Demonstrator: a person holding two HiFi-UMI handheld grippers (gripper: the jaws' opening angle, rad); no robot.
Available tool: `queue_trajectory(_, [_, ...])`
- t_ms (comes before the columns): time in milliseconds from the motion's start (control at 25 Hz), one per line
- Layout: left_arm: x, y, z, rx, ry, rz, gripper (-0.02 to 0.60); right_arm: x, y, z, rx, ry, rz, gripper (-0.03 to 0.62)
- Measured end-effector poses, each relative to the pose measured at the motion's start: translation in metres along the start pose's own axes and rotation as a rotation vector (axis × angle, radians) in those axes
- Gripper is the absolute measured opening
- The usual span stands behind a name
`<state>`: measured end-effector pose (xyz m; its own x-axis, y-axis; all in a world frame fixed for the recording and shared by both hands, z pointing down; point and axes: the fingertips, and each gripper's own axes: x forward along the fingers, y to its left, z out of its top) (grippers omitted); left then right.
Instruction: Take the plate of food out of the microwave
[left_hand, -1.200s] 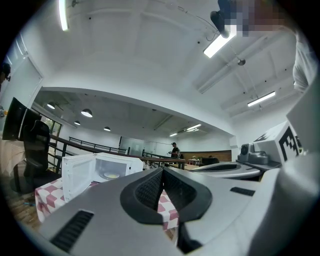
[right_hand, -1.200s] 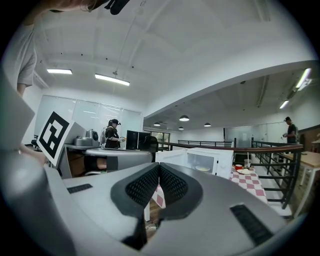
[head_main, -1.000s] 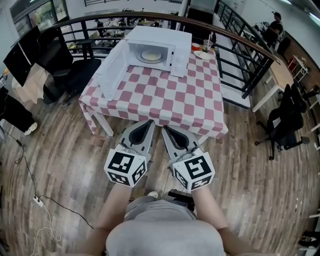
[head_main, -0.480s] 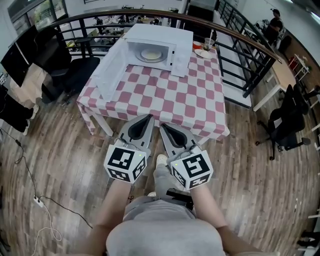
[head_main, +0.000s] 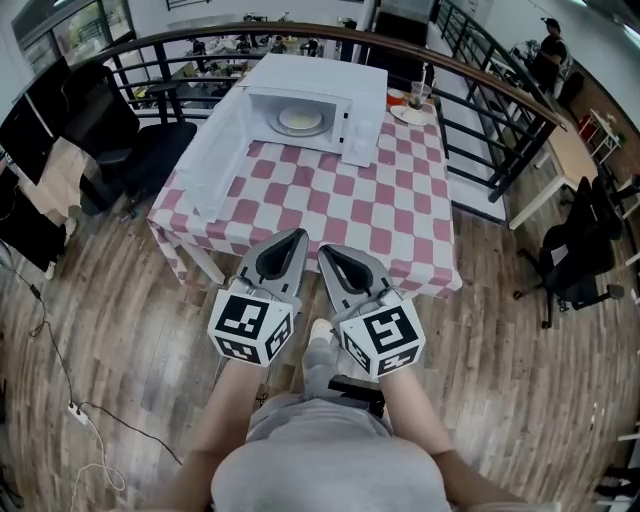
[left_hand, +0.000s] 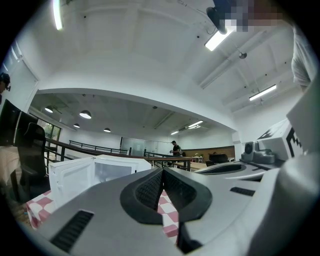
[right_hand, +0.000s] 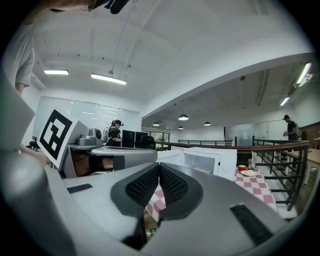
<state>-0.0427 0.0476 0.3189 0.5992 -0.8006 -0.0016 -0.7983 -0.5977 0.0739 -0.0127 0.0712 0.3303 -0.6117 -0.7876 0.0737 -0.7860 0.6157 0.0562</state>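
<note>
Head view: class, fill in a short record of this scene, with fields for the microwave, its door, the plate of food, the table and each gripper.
Microwave: white, at the table's far end
Door: swung open to the left
Plate of food: inside the microwave, not yet taken out
Table: covered with a pink and white checked cloth
Left gripper: shut, empty
Right gripper: shut, empty, beside the left one
Also on table: cup and small plate, right of the microwave

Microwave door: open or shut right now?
Open: the door stands swung out beside the microwave, baring the plate of food inside.
</note>
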Motion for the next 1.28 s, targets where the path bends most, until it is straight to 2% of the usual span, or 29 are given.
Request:
queue_trajectory(240, [0.033,0.023,-0.005,-0.003,0.017,0.013,0.000,0.032,-0.027,-0.003,0.013,0.001,0.006,0.026])
queue_trajectory(440, [0.063,0.047,-0.003,-0.043,0.014,0.026,0.002,0.062,-0.050,-0.001,0.016,0.005,0.018,0.026])
queue_trajectory(840, [0.135,0.086,-0.001,-0.104,0.012,-0.015,0.000,0.120,-0.109,0.002,0.025,0.007,0.017,0.026])
queue_trajectory(1280, [0.208,0.139,-0.009,-0.110,0.045,0.043,0.002,0.179,-0.170,-0.004,0.034,0.022,0.024,0.025])
